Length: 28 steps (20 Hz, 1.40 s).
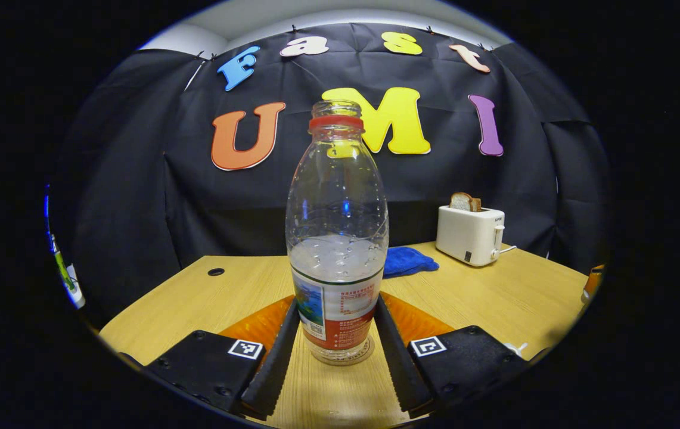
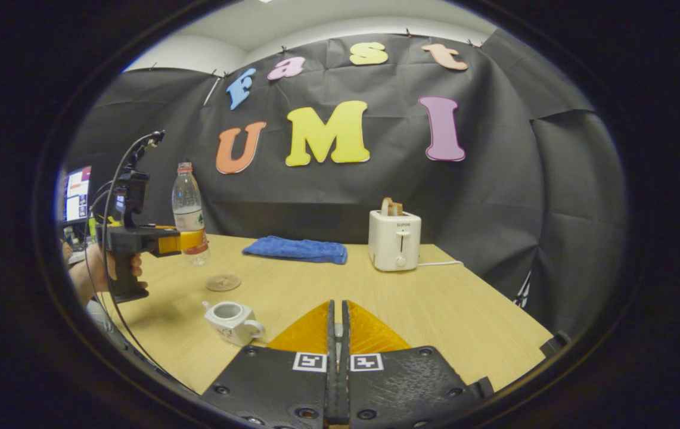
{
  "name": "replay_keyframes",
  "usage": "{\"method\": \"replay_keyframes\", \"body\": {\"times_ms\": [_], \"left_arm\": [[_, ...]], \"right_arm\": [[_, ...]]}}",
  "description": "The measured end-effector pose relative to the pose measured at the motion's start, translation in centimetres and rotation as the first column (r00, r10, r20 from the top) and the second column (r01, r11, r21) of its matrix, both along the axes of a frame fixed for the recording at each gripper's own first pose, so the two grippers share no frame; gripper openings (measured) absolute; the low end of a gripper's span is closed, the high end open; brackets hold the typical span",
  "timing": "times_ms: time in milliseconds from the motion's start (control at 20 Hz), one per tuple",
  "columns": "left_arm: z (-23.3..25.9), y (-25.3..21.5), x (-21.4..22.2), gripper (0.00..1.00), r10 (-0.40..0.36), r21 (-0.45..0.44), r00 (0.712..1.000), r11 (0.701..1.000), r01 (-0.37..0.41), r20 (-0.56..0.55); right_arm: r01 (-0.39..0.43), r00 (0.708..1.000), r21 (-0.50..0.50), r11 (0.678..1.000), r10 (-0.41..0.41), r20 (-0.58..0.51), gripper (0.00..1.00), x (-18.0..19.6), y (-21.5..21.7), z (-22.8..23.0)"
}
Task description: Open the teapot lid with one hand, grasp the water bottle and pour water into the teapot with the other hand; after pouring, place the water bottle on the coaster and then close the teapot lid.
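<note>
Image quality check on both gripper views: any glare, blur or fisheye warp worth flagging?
Left gripper view: sharp; water bottle clear plastic shows small highlights and the wall through it, table edges bow from fisheye. Right gripper view: even light, soft shadow under the teapot, the bottle and left gripper small and compressed near the rim, toaster crisp.

Lidless teapot, bottle held aloft (upright)

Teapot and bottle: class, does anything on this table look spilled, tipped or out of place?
Nothing stands out. The bottle is upright between the left tongs, uncapped, partly full. The teapot sits upright with its lid off, no puddle on the table. The coaster lies flat and bare.
</note>
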<state>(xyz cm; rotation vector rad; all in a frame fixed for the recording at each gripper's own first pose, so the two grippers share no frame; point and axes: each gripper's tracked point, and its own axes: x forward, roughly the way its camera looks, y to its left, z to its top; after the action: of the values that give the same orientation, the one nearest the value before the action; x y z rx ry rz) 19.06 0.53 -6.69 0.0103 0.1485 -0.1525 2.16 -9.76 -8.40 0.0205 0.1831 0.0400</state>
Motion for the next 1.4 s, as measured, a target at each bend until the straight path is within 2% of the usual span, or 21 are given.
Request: {"method": "replay_keyframes", "body": {"times_ms": [200,450,1000,1150,1400], "left_arm": [[-2.6,-0.3,2.6,0.76,-0.016,-0.033,0.999,0.999,0.015,-0.031],[-5.2,-0.2,4.5,0.79,-0.003,-0.06,0.997,0.998,-0.001,-0.081],[-7.6,-0.7,4.2,0.81,-0.03,-0.07,0.988,0.997,0.02,-0.153],[-7.6,-0.7,3.9,0.98,-0.036,-0.077,0.987,0.997,0.024,-0.157],[-7.4,-0.5,2.7,0.99,-0.035,-0.085,0.983,0.996,0.02,-0.179]], "right_arm": [[0.017,1.0,-0.004,1.0,-0.017,-0.018,0.0,0.8,-0.5,-0.7],[0.026,0.999,-0.005,1.0,-0.026,-0.025,0.0,1.6,-0.5,-0.8],[0.018,0.999,-0.009,1.0,-0.018,-0.032,0.0,1.6,0.1,-1.3],[0.018,0.999,-0.009,1.0,-0.018,-0.033,0.0,1.6,0.1,-1.3],[0.002,1.0,-0.007,1.0,-0.003,-0.031,0.0,1.4,0.9,-1.3]]}}
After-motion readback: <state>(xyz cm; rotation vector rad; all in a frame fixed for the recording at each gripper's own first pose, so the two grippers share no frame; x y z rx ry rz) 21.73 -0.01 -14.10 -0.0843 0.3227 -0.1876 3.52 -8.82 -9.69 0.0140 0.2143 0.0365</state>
